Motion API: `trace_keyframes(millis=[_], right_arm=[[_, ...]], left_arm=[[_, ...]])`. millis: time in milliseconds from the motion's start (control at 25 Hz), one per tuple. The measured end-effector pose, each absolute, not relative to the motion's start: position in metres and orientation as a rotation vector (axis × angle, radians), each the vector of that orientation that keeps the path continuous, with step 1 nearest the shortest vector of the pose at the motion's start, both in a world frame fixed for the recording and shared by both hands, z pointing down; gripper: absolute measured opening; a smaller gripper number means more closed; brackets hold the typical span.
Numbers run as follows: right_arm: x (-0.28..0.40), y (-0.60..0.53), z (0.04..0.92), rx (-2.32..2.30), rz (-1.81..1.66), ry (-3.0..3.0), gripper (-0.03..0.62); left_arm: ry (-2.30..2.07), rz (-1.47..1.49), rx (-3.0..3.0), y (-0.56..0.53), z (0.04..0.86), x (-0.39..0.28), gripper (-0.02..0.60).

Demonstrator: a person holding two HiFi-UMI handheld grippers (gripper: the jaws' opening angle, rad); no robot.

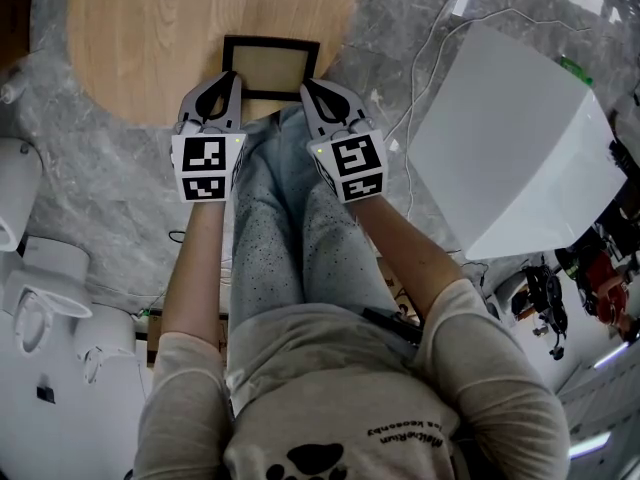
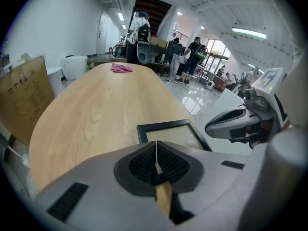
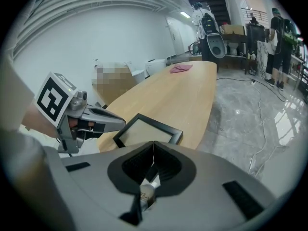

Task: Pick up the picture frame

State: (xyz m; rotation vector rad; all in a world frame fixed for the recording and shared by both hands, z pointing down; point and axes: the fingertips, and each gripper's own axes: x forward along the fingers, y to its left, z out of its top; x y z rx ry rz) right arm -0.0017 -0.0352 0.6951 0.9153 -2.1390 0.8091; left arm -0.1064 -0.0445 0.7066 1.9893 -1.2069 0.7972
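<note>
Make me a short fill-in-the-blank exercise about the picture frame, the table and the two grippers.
1. The picture frame has a ____ border.
2. It lies flat on a ____ table, near the edge.
3. The left gripper and the right gripper both have their jaws ____.
4. The cloth at the table's far end is ____.

Missing words: black; wooden; shut; pink.

You have open desk (image 1: 150, 28) beyond and left of the picture frame (image 1: 270, 68); the white box (image 1: 510, 138) stands well apart.
</note>
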Motion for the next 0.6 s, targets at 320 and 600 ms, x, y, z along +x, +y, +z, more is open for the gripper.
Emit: trace_keyframes(millis=[320, 600], right_arm=[[-0.003, -0.037, 0.695, 0.901, 0.817, -2.143, 0.009], [-0.002, -0.036, 0.695, 0.906, 0.823, -2.143, 0.009]], left_arm=[[-1.202, 0.859, 1.931, -0.047, 0.718, -0.115, 0.083], [-1.184, 0.926, 1.86, -0.039, 0.73, -0.12, 0.112]])
